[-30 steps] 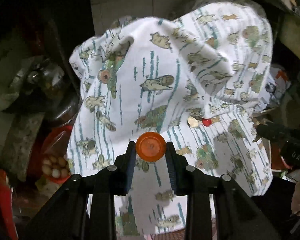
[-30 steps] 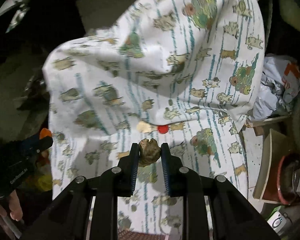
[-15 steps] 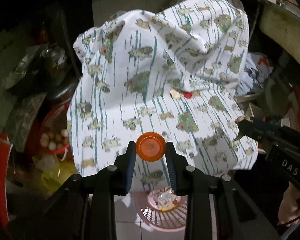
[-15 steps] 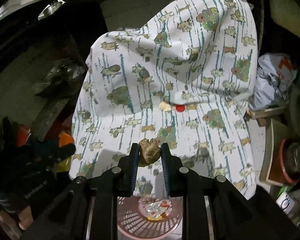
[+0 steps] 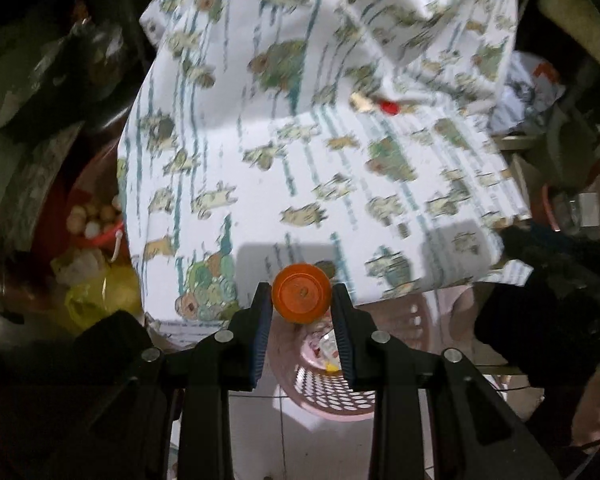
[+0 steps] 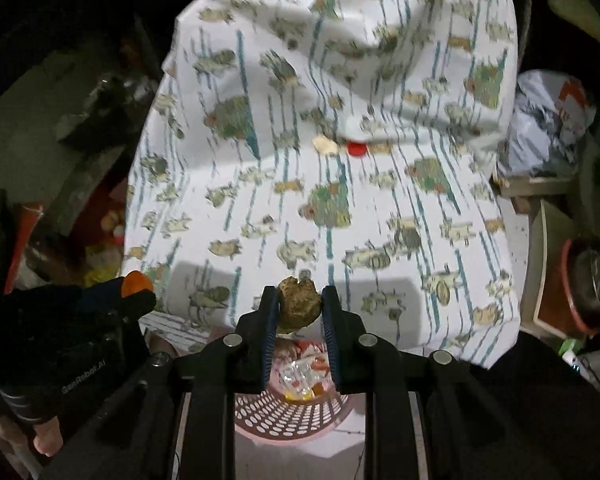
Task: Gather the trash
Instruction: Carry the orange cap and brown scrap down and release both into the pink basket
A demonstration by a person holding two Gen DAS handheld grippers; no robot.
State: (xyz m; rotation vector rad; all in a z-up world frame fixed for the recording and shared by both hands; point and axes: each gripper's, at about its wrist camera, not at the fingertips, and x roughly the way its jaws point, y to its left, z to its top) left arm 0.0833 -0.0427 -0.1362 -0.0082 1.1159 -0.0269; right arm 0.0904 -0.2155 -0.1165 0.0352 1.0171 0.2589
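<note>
- Your left gripper (image 5: 302, 312) is clamped on an orange bottle cap (image 5: 301, 298), held flat-face toward the camera right at the fingertips, a grip that should let it fall free when you let go.
- Your right gripper (image 6: 299, 312) is closed on a brown crumpled lump (image 6: 299, 307), pinched from both sides near the tips for the same reason.
- Both pieces hang above the pink basket (image 5: 342, 404), which stands on the tiled floor below the front edge of the cloth; in the right view the basket (image 6: 284, 416) lies straight under the lump.
- Wrappers already lie in the basket, so it looks to be the place for the trash; the next step is likely to drop both pieces in.
- The orange cap sits nearer the basket's left rim, so I judge you should bring it over the middle before you let go, or it may bounce out.
- Farther up the printed cloth (image 6: 324, 152), a small red cap (image 6: 357, 149) and a pale scrap (image 6: 326, 144) beside it wait to be picked up.
- Beyond the cloth are dark clutter, a yellow bag (image 5: 100, 296) and a red tub (image 5: 100, 220).
</note>
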